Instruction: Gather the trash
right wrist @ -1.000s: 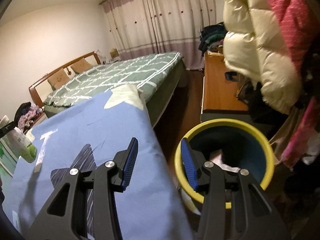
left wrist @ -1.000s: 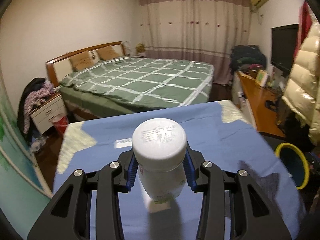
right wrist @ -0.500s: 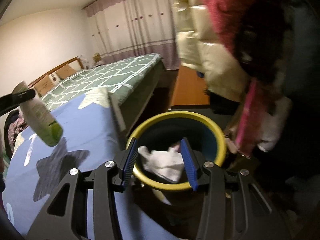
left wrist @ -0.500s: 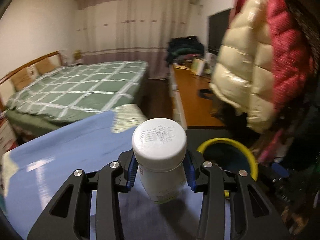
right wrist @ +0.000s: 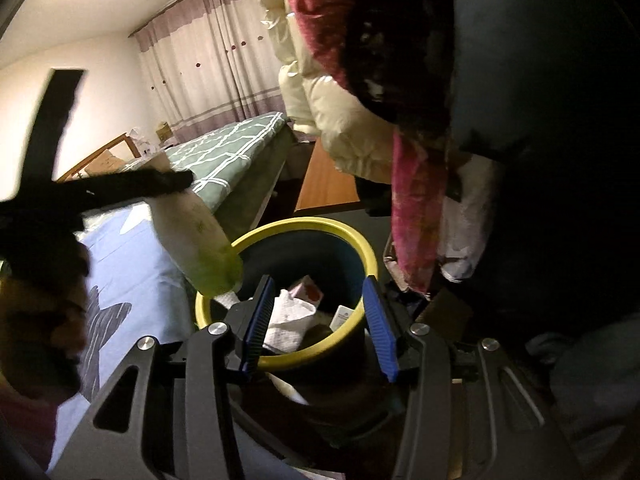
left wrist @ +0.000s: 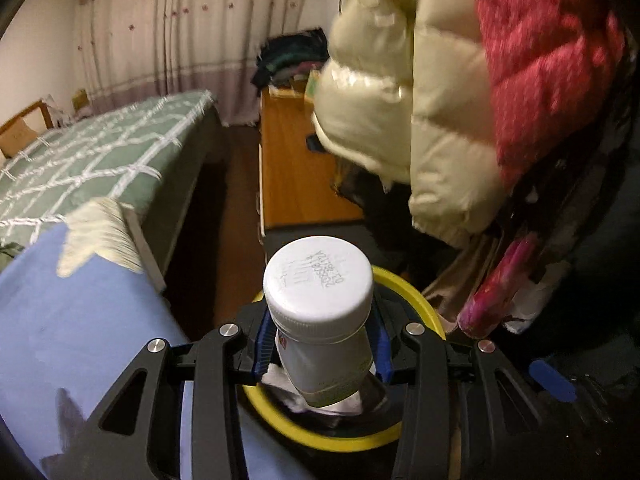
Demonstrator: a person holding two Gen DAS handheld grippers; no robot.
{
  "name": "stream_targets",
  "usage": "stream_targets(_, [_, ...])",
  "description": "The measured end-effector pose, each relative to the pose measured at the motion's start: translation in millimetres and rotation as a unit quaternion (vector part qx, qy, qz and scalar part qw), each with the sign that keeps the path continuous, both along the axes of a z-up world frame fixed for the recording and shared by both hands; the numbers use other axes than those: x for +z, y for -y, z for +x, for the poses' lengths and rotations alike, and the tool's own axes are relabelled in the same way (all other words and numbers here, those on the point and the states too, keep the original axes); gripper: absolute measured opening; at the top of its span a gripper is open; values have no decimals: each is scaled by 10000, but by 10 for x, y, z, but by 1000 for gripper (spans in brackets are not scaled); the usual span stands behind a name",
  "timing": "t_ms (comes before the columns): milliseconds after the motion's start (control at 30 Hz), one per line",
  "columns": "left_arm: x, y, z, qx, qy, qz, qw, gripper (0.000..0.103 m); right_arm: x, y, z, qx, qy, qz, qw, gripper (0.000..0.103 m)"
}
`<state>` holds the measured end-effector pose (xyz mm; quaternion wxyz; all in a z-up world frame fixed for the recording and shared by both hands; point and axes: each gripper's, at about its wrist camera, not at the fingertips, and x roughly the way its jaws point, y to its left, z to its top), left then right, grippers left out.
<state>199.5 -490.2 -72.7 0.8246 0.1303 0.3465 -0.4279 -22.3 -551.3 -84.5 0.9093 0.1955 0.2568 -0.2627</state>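
Note:
A white plastic bottle (left wrist: 318, 284) with a white screw cap and a green base sits between the blue pads of my left gripper (left wrist: 320, 344), which is shut on it. The bottle hangs tilted over the left rim of a yellow-rimmed, dark blue trash bin (left wrist: 420, 300). In the right wrist view the same bottle (right wrist: 196, 232) leans above the bin (right wrist: 304, 222), held by the black fingers of the left gripper (right wrist: 132, 186). My right gripper (right wrist: 318, 320) hovers over the bin's near rim, its jaws opening with nothing between them. Crumpled paper (right wrist: 288, 316) lies inside the bin.
A table under a blue cloth (left wrist: 80, 320) borders the bin on the left. A bed with a green checked cover (left wrist: 100, 152) lies beyond it. A wooden cabinet (left wrist: 292, 168) stands behind the bin. Cream (left wrist: 400, 92) and red (left wrist: 548, 60) puffy jackets hang close above it.
My left gripper has swung right with the bottle, from above the blue table to above the bin. My right gripper has moved in over the bin's rim.

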Motion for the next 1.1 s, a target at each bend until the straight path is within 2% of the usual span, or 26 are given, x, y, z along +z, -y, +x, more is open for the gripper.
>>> stream_targets(100, [-175, 118, 38, 14, -126, 165, 9998, 42, -8, 34, 1, -33, -4, 16, 10000, 47])
stream_targets(167, [-237, 128, 36, 115, -96, 228, 9996, 63, -4, 38, -3, -32, 2, 15, 10000, 48])
stream_targets(200, [-236, 104, 26, 176, -49, 193, 9996, 83, -4, 36, -5, -29, 6, 11, 10000, 48])
stream_targets(233, [-220, 64, 5, 229, 20, 155, 9996, 86, 1, 25, 1, -22, 7, 2, 10000, 49])
stream_targets(367, [-93, -162, -69, 360, 288, 158, 9988, 88, 31, -45, -8, 51, 58, -17, 10000, 51])
stream_targets(467, [30, -484, -98, 591, 322, 63, 9977, 94, 69, -144, -11, 159, 83, -43, 9998, 52])
stream_targets(567, [133, -877, -140, 892, 307, -38, 9955, 98, 136, -274, 9, 309, 132, -112, 9994, 53])
stream_targets(700, [286, -1528, -248, 1360, 435, -125, 9897, 98, 250, -479, 23, 535, 227, -246, 9980, 55])
stream_targets(767, [366, -1902, -318, 1686, 563, -152, 9840, 98, 307, -564, 29, 629, 253, -293, 9973, 58])
stream_targets(867, [498, -2586, -465, 2284, 764, -319, 9700, 98, 413, -740, 54, 864, 300, -395, 9950, 59])
stream_targets(967, [582, -3324, -622, 3007, 873, -361, 9490, 98, 503, -896, 95, 1101, 315, -492, 9922, 62])
stream_targets(1100, [611, -4098, -841, 3667, 887, -360, 9254, 98, 617, -1094, 128, 1383, 284, -673, 9877, 64])
